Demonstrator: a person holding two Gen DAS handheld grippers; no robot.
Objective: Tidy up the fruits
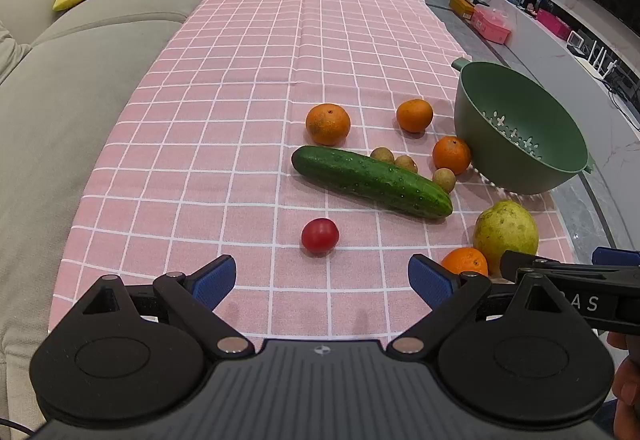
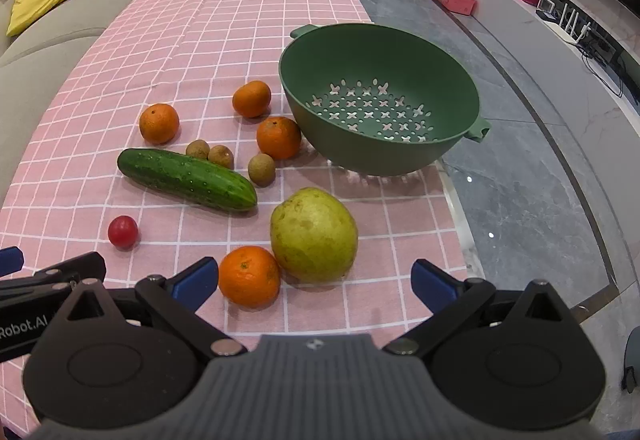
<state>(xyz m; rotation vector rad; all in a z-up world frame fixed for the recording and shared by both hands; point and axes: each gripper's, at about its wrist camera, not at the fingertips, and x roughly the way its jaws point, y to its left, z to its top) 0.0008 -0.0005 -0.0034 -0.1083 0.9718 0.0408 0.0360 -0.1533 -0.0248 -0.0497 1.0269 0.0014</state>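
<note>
Both grippers are hanging over the near end of the pink checked tablecloth (image 2: pixel 248 24), tilted down, nothing in either one. The left gripper (image 1: pixel 322 278) has its blue pads spread wide, and the cherry tomato (image 1: pixel 320 235) sits on the cloth just ahead of the gap, pretty much centred between the fingers but not touching. The right gripper (image 2: pixel 315 278) is spread wide too, with the nearest orange (image 2: pixel 249 276) just beside its left pad and the big yellow-green fruit (image 2: pixel 314 234), maybe a guava or pear, hard to say, touching that orange just past the fingertips. Further out lie the cucumber (image 2: pixel 188 178), three small brown fruits (image 2: pixel 261 169) behind it, three more oranges (image 2: pixel 279 137), and the green colander (image 2: pixel 380 96) on the right, one orange right against its wall.
</note>
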